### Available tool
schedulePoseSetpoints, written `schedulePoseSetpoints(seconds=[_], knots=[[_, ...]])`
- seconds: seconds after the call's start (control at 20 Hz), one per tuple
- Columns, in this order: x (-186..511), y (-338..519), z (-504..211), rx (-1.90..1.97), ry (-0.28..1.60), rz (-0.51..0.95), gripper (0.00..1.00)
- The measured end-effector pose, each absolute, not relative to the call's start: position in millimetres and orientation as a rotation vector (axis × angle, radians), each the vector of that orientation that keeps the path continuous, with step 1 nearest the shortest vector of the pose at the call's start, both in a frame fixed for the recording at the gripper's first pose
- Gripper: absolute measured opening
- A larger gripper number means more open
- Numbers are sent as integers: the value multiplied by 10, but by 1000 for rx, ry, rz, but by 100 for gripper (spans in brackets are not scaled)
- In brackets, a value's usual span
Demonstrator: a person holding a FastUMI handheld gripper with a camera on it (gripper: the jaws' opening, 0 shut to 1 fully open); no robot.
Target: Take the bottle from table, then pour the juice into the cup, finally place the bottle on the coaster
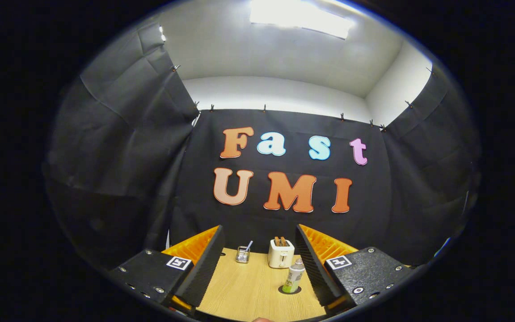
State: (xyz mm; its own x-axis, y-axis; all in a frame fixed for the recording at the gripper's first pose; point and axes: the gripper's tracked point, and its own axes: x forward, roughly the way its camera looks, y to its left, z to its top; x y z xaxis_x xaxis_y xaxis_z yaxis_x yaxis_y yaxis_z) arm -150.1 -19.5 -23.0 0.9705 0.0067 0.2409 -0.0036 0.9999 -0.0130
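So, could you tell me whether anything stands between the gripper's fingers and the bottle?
Nothing visible does. The gripper is open, and the bottle stands upright on a dark coaster between the fingers, close to the right one, with only bare table before it. The toaster and a small wire holder sit farther back.

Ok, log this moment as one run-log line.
gripper: open, holding nothing | bottle: upright on coaster, near one finger | toaster and wire holder: beyond, on table
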Motion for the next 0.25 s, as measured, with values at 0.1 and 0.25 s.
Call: schedulePoseSetpoints(seconds=[0.1, 0.25], knots=[[-1514, -215, -225, 2, -249, 4, 94], [-1596, -249, -121, 13, -295, 6, 94]])
